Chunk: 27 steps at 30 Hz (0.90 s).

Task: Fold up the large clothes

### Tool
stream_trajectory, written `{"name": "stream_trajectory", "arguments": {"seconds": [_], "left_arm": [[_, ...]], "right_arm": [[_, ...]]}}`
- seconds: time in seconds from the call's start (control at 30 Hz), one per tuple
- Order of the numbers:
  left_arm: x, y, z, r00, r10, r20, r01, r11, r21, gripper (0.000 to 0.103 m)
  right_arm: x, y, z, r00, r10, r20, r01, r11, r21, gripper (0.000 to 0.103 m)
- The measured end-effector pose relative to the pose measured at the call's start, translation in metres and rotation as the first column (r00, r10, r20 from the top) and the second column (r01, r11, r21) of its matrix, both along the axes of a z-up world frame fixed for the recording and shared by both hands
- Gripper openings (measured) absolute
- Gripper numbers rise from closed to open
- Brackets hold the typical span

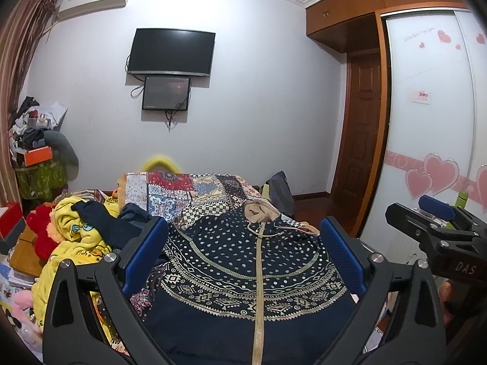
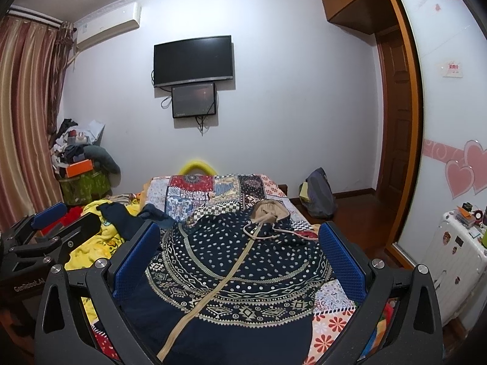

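Observation:
A large navy hooded jacket [image 1: 243, 261] with white dots, patterned bands, a tan zip and a tan-lined hood lies spread front-up on the patchwork bed; it also shows in the right wrist view [image 2: 231, 261]. My left gripper [image 1: 243, 252] is open and empty, held above the jacket's lower part. My right gripper [image 2: 240, 252] is open and empty, also above the jacket. The right gripper shows at the right edge of the left wrist view [image 1: 438, 216]. The left gripper shows at the left edge of the right wrist view [image 2: 64, 219].
A heap of yellow, red and dark clothes [image 1: 79, 234] lies on the bed's left side. The patchwork bedspread [image 2: 207, 191] covers the bed. A backpack [image 2: 318, 193] stands on the floor by the wall. A white suitcase [image 2: 453, 261] and sliding wardrobe [image 2: 450, 91] are on the right.

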<state>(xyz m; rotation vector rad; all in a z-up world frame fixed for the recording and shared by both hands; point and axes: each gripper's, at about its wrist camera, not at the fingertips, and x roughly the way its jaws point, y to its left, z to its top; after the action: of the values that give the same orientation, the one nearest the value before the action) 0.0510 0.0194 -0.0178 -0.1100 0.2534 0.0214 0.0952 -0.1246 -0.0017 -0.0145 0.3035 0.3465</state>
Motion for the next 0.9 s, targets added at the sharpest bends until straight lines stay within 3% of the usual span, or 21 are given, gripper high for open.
{"name": "stream_trajectory", "arguments": {"seconds": [0.4,0.57,0.63,0.77,0.9], "left_arm": [[0.091,0.067,-0.009,0.993,0.102,-0.054,-0.103,0.995,-0.009,0.1],[0.132,0.119,-0.029,0.967,0.235,-0.097,-0.237,0.972,-0.008,0.1],[0.152,0.144,-0.04,0.955,0.257,-0.15,-0.261,0.965,-0.007,0.1],[0.182,0.2,-0.065,0.931,0.276,-0.24,-0.3,0.952,-0.066,0.1],[0.21,0.263,-0.1,0.903,0.258,-0.344,-0.336,0.923,-0.19,0.1]], "right_arm": [[0.085,0.027,0.005,0.999,0.044,-0.016,-0.044,0.999,0.007,0.103],[0.129,0.04,-0.002,0.999,0.028,-0.032,-0.029,1.0,-0.01,0.103],[0.148,0.046,-0.008,0.999,0.019,-0.048,-0.021,0.999,-0.033,0.103],[0.183,0.055,-0.029,0.995,-0.022,-0.094,0.013,0.996,-0.094,0.103],[0.225,0.062,-0.063,0.979,-0.042,-0.2,0.017,0.992,-0.125,0.103]]}}
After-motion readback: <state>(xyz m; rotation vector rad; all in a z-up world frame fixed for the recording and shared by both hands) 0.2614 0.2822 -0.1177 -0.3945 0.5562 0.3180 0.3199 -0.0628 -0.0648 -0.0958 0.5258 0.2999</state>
